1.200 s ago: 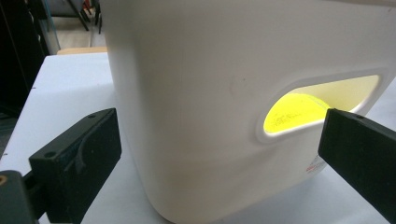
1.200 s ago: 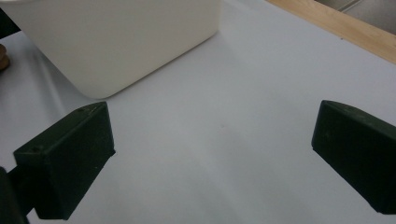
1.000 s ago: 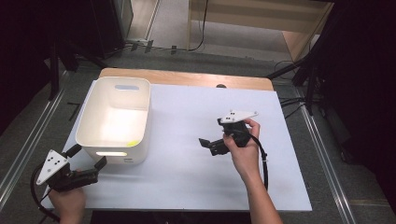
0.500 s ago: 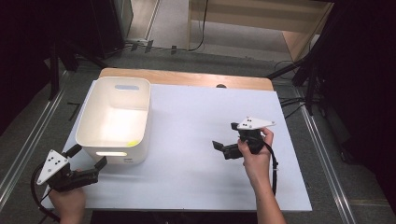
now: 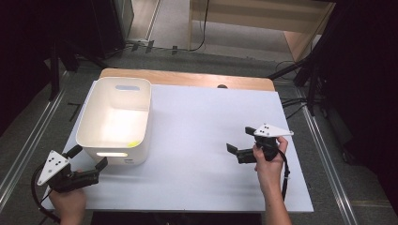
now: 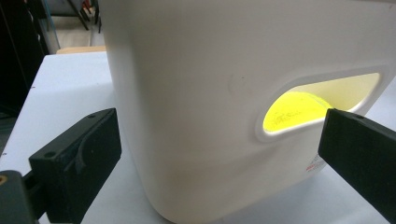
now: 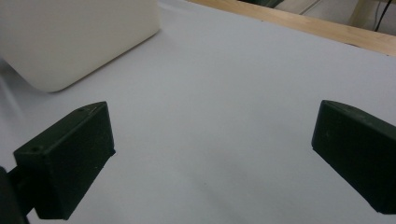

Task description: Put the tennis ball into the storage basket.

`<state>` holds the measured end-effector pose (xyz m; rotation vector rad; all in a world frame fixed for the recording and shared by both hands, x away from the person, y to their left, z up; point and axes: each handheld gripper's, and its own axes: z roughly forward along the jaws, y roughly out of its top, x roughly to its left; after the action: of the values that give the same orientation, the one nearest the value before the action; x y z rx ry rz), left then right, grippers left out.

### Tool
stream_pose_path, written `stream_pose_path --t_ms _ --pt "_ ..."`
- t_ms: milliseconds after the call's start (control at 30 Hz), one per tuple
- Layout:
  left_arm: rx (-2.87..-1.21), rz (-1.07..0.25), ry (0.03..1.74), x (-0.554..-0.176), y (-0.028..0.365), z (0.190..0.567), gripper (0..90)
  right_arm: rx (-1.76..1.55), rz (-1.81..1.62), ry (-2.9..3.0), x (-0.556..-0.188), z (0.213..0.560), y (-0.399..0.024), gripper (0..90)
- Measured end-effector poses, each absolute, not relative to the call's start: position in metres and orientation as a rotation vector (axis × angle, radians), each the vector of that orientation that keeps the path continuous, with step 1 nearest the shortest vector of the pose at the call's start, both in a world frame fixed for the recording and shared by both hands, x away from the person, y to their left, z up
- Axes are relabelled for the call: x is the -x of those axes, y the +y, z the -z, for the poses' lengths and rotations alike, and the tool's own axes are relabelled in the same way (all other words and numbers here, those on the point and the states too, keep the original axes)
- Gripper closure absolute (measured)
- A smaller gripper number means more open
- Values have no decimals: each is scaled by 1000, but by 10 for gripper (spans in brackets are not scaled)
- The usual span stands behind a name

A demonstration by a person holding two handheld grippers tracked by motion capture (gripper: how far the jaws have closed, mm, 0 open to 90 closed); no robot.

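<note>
High view shows a white bin (image 5: 116, 119) standing upright on the left part of the white table (image 5: 197, 140), its handle slot glowing yellow, and the left gripper (image 5: 89, 158) held just beside its near wall with jaws spread wide and nothing between them. Left gripper view looks through that slot at a yellow-green thing (image 6: 292, 109) lying inside on the bin's floor, probably a tennis ball, though little of it shows. Well apart to the right, the right gripper (image 5: 239, 145) hovers over bare tabletop, jaws likewise spread and empty.
</note>
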<state>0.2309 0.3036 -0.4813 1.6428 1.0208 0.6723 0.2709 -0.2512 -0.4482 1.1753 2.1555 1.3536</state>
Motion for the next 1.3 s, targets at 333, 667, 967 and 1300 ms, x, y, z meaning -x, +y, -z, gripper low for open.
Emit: stream_pose_path --t_ms 333,667,967,1300 --pt "-1642 -672 1021 -231 304 481 0 -1223 -1346 2098 -261 459 -272 0" --pt "-1640 -673 1017 -231 303 482 0 -1270 -1339 2050 -249 472 -291 0" --pt "-1642 -673 1020 -231 303 481 0 -1320 -1336 2010 -240 480 -305 0" --pt "-1644 -676 1018 -231 303 482 0 -1353 -1343 1975 -229 490 -319 0"
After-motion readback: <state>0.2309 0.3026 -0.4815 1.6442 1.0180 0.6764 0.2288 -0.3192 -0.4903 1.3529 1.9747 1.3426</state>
